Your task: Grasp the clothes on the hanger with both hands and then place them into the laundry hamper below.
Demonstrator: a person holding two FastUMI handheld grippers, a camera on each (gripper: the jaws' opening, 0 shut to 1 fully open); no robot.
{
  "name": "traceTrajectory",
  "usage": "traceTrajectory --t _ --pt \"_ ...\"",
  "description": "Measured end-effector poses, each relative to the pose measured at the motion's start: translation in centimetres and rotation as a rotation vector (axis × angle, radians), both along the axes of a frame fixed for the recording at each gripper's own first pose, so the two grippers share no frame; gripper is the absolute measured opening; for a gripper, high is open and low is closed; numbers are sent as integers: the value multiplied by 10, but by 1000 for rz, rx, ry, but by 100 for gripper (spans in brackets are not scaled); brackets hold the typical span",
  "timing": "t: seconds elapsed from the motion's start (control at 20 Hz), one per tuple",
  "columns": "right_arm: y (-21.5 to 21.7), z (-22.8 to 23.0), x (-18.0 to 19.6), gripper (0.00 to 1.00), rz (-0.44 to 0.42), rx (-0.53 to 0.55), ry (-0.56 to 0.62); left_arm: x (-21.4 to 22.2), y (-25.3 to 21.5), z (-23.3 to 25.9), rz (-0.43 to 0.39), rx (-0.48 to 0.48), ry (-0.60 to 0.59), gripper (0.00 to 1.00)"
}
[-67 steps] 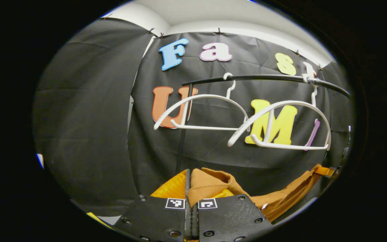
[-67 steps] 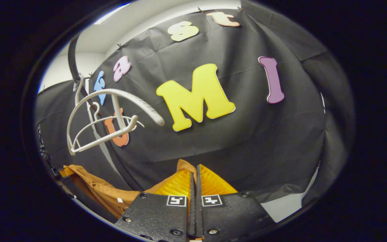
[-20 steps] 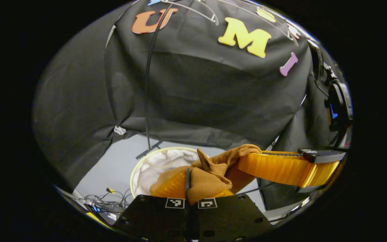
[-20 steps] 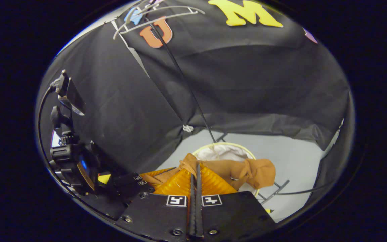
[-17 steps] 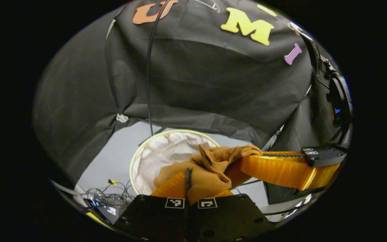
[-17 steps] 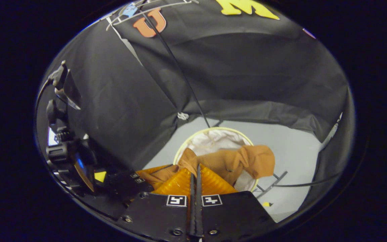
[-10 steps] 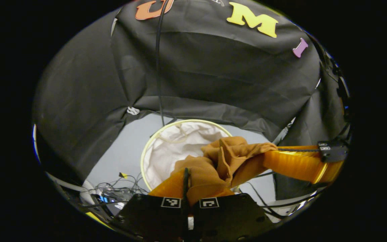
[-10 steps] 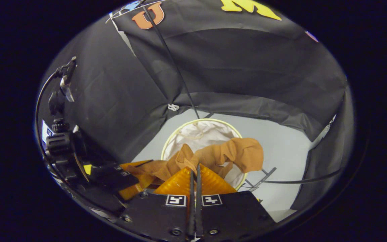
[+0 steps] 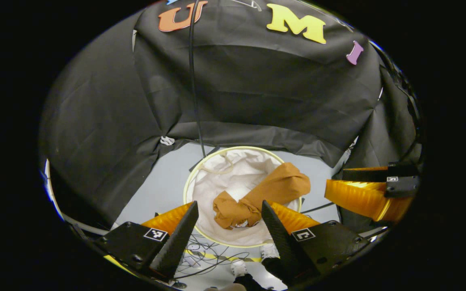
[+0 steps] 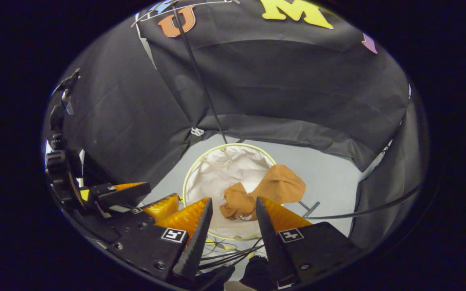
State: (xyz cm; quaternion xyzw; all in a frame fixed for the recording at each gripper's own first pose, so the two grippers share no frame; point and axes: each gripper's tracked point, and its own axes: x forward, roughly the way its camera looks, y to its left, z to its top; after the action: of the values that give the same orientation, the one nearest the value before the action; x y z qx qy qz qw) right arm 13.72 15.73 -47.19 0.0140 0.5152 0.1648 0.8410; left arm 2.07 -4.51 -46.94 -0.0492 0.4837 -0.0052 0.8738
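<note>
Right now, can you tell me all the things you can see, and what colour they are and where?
Hamper: one, white liner with a pale yellow rim, on the floor below both grippers.
Clothes: one brown bundle, lying in the hamper, one end draped over its rim.
Pole: one, thin and black, rising behind the hamper.
Cables: a dark tangle on the floor in front of the hamper.
Floor: pale grey.
Left hand-held gripper: open above the hamper, holding nothing.
Right hand-held gripper: open above the hamper, holding nothing.
</note>
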Motion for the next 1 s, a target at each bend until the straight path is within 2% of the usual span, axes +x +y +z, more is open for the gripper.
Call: traceTrajectory --t 0.2,0.25,0.3,0.35,0.4,0.55,0.6,0.7,0.8,0.85,0.9,0.95,1.0 --pt "-12 11 -11 69 -21 -9 -43 -7 1 24 -21 9 -45 96" --pt "-12 19 -11 71 -25 -11 -70 -9 1 32 -28 11 -62 100" --pt "-13 29 -11 69 -25 -17 -101 -9 1 43 -33 17 -82 100" --pt "-16 42 -12 69 -25 -24 -139 -9 2 56 -39 22 -107 95" --pt "-17 57 -11 69 -25 -23 -180 -7 3 72 -42 27 -141 96" --pt "-24 120 -9 71 -44 -24 -319 3 10 138 -43 46 -285 95" --pt "-26 142 -10 76 -54 -27 -374 6 14 164 -42 55 -341 95" --pt "-33 198 -17 80 -78 -25 -484 3 27 215 -44 79 -452 95" --pt "-39 252 -29 77 -107 -10 -596 0 39 265 -42 102 -560 95" --pt "-42 277 -33 83 -118 -1 -646 -5 46 286 -41 110 -599 100" --pt "-44 298 -35 92 -129 1 -693 -9 50 309 -37 106 -635 88" --pt "-49 322 -43 100 -138 -5 -736 -13 54 331 -24 97 -673 88" --pt "-53 339 -48 100 -149 -1 -777 -15 57 353 -17 90 -708 88"
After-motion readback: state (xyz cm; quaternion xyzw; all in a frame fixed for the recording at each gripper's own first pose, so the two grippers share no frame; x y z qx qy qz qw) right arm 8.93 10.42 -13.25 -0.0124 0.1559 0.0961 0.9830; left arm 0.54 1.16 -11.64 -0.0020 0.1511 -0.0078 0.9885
